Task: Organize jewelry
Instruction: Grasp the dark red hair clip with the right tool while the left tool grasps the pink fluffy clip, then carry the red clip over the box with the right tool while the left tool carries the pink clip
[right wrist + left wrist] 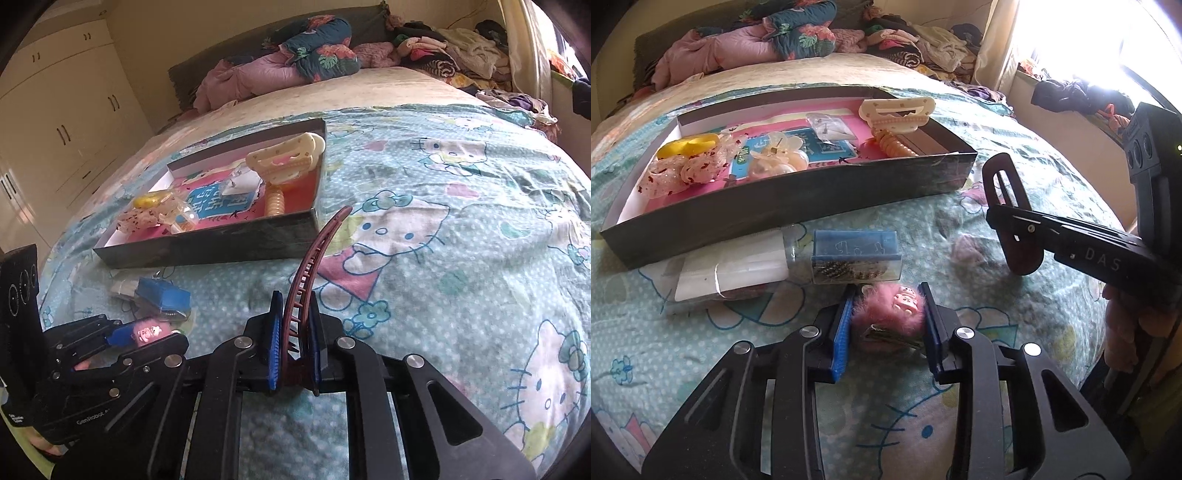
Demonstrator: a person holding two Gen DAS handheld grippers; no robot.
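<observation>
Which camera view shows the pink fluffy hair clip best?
The left wrist view: the pink fluffy hair clip sits large between the left gripper pads. The right wrist view shows only a small pink glimpse.

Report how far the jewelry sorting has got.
Done: the box already holds a cream claw clip, a yellow scrunchie and other pieces. In hand: left gripper clamps a pink fluffy clip; right gripper clamps a maroon banana clip. Left: both of those, plus the blue-lidded case and clear packet on the bedspread.
</observation>
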